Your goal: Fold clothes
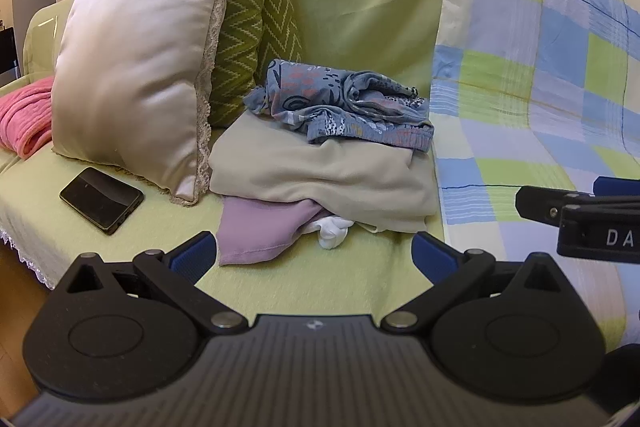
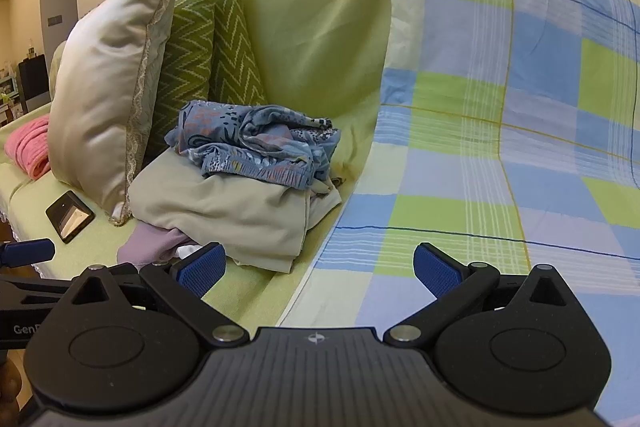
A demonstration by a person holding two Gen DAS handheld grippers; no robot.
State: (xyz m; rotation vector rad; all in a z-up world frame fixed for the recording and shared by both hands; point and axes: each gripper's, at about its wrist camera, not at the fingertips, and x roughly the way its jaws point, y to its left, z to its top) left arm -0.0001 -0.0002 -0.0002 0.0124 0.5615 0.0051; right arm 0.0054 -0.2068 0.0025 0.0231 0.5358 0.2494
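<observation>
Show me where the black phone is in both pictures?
Left wrist view: the black phone lies flat on the green sofa cover, at the left, just below the cream pillow.
Right wrist view: the phone shows smaller at the far left edge, again below the cream pillow.
Shared landmark: the cream pillow's lower corner, right beside the phone in both.

The cream pillow [image 1: 132,59] has a satiny sheen and a lace edge, beside a matt woven zigzag cushion [image 1: 256,27]. The phone [image 1: 101,199] is glossy black glass; each claw shows matt black plastic, metal rivets and textured blue pads [image 2: 202,269]
</observation>
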